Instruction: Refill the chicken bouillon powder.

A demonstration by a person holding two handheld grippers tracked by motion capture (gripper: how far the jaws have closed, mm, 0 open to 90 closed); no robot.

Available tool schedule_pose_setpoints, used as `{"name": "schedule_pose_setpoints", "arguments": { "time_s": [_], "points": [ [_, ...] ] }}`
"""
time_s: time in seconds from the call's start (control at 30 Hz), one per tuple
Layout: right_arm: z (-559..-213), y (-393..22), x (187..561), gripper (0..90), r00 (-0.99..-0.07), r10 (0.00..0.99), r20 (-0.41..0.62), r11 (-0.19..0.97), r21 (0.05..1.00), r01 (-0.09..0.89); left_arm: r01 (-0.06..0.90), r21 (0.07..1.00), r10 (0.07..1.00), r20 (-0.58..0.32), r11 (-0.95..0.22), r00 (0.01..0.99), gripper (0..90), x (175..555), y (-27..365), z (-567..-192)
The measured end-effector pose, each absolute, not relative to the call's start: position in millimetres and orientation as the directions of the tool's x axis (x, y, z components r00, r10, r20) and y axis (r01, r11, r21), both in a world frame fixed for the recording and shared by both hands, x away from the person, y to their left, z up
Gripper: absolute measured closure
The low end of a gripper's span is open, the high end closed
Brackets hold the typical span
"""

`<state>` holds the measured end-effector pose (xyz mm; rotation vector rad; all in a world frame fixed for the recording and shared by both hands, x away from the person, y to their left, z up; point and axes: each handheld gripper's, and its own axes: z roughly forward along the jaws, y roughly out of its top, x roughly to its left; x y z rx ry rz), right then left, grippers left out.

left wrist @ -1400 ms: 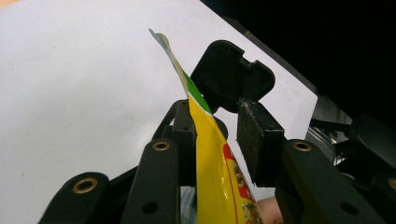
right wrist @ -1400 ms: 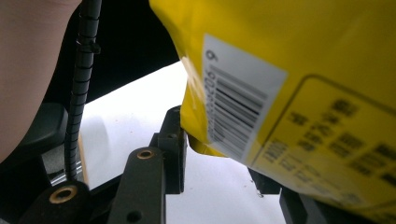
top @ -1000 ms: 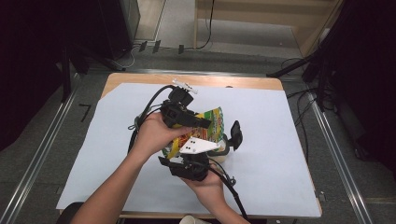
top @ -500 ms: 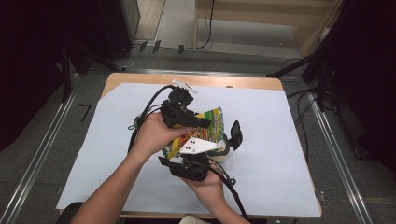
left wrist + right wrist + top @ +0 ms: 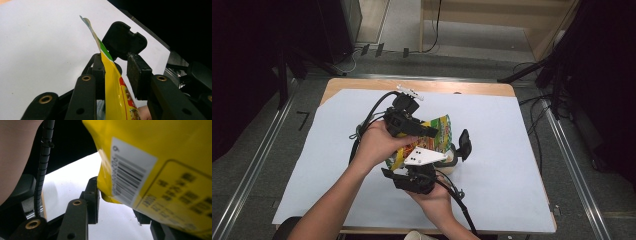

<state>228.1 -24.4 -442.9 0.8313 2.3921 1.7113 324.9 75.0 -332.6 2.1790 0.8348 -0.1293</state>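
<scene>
I have a yellow-and-green snack bag lifted off the table between my two grippers, over the middle of the white sheet. In the left gripper view its flat edge stands between the jaws of my left gripper, lying against one pad with a clear gap to the other, so that tool stands apart around the bag and does not clamp it. My right gripper comes up from below; in the right gripper view the barcode side of the bag hangs over its jaws, which have just been opening, and I cannot tell whether either pad presses on the foil. I judge the step to be getting hold of the bag with both tools, perhaps to pull it open or turn it. The next move calls for closing one tool firmly on the sealed edge before the other lets go, since slick foil could slip out. The white sheet covers most of a wooden table. Beyond it are grey floor, metal rails at both sides, cables and dark equipment.
</scene>
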Motion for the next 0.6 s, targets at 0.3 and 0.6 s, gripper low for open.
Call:
{"name": "schedule_pose_setpoints", "arguments": {
  "time_s": [0.3, 0.6],
  "points": [
    [-441.7, -23.7, 226.1, 64.2, -0.852, 0.477, 0.216, 0.235, 0.902, 0.361, 0.602, 0.639, 0.527, -0.34, -0.479, 0.779, 69.7, 323.6, 75.2, -330.9],
    [-442.0, -23.5, 226.8, 64.3, -0.851, 0.481, 0.211, 0.24, 0.902, 0.36, 0.602, 0.639, 0.525, -0.34, -0.479, 0.78, 69.7, 324.1, 75.4, -331.3]
  ]
}}
